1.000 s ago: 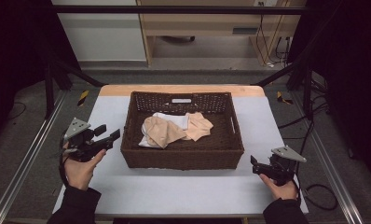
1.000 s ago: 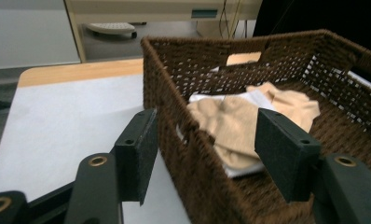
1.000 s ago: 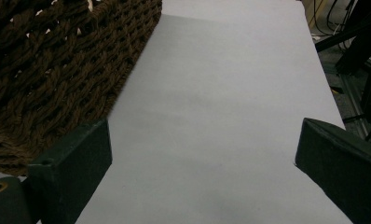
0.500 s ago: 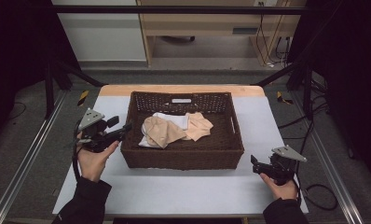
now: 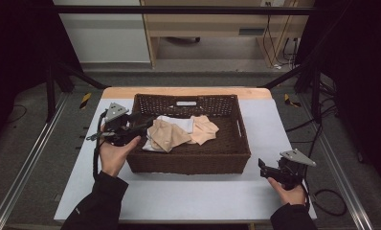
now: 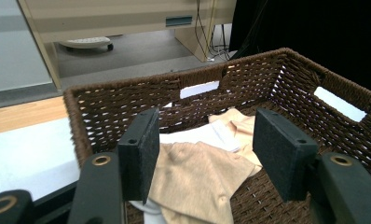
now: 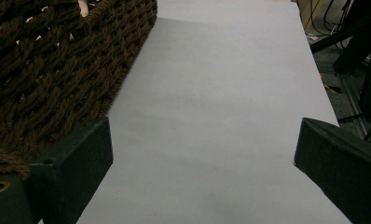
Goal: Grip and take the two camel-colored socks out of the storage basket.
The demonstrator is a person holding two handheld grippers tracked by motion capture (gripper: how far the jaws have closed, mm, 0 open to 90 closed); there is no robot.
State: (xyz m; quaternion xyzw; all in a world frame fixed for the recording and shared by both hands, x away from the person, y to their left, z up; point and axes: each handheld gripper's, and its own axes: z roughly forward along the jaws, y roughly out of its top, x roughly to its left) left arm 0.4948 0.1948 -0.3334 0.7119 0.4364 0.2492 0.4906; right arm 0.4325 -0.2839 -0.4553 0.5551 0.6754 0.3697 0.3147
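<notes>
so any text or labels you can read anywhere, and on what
None can be read.
The basket has pale slots in its walls: handle openings, no writing.
The tan cloth and white cloth show no print or tag.
The grey plates on the left gripper and right gripper look blank at this size.
A small blue-green patch on the cabinet behind the table is too small to read.
</notes>
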